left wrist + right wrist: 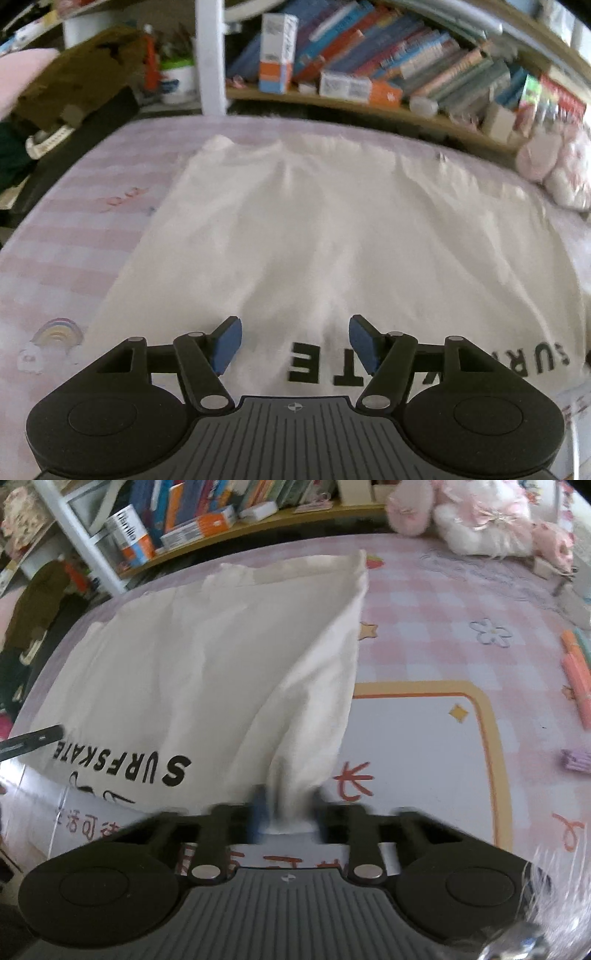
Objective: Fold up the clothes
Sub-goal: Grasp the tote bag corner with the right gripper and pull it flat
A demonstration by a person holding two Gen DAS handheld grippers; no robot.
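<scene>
The right claw (286, 812) is clenched on a bunched corner of the white T-shirt (207, 664), and cloth rises from the bed in a taut ridge to that pinch. The left claw (295, 345) is released, its blue pads (227, 345) spread above the shirt's near part, just over the black lettering (321, 363), with nothing between them.

The shirt lies spread on the pink checked bed cover (443, 602), lettering nearest the claws and the rest running away toward the bookshelf.

Risks, as I judge them: the right pinch takes only a narrow gather, so a quick pull could slip it free or drag the whole shirt across the cover instead of folding it. With the left claw holding nothing, the other side has no anchor, and the fold may come out skewed or wrinkled.

Beyond the shirt, the bookshelf (369, 99) holds leaning books (388, 48) and small boxes (277, 55). Right of the shirt's far end sits a plush toy (480, 520); pens (576, 672) lie off to its right.
</scene>
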